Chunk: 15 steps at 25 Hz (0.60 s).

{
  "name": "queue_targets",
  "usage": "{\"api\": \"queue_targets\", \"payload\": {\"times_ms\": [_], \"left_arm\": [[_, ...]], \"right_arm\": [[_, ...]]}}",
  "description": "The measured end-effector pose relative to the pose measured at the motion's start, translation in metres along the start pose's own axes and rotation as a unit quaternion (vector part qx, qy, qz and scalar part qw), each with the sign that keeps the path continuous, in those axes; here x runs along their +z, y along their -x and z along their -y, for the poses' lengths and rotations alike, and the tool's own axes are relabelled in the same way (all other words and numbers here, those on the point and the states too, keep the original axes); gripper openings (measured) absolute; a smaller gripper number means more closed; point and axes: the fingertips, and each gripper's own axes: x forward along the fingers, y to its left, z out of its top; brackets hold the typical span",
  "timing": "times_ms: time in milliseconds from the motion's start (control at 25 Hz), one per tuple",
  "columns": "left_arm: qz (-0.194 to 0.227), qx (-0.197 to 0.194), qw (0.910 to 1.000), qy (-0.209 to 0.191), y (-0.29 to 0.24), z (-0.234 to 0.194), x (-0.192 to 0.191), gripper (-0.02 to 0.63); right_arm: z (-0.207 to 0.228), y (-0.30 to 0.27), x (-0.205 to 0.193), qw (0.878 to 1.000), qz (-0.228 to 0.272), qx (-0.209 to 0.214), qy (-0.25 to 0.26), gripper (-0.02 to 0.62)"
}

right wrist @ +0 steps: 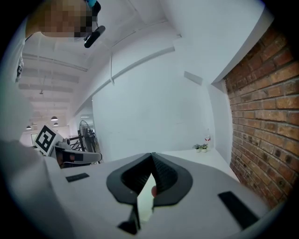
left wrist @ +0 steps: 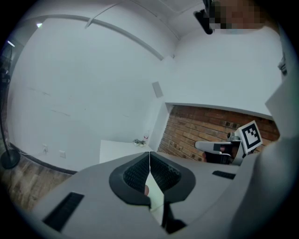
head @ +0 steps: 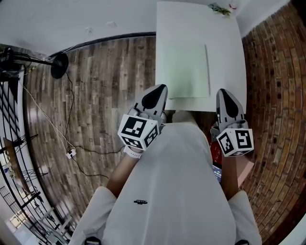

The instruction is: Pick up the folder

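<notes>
The folder (head: pixel 188 71), pale green, lies flat on the white bench (head: pixel 224 57), toward its near end. Its near edge falls just ahead of the two gripper tips. Neither gripper view shows it clearly; each gripper's own body blocks the benchtop. The left gripper (left wrist: pixel 149 158) has its jaws pressed together with nothing between them, and so does the right gripper (right wrist: pixel 152 161). Both are held close to the person's shirt (head: pixel 177 186). Tiny potted plants (head: pixel 220 8) sit at the bench's far end, too small to make out.

Smooth white table (head: pixel 229 57), matt folder (head: pixel 188 71) — wood-plank floor (head: pixel 110 86).
</notes>
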Motion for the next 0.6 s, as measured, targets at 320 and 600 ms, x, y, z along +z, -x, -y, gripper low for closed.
{"api": "queue_targets", "payload": {"times_ms": [320, 600], "left_arm": [[-0.024, -0.003, 0.9996, 0.012, -0.023, -0.004, -0.012, 0.023], [-0.049, 0.005, 0.9984, 0.026, -0.057, -0.016, -0.025, 0.128]], "right_arm": [[0.018, -0.027, -0.016, 0.999, -0.037, 0.022, -0.003, 0.066], [0.043, -0.057, -0.034, 0.997, -0.065, 0.039, -0.019, 0.175]]}}
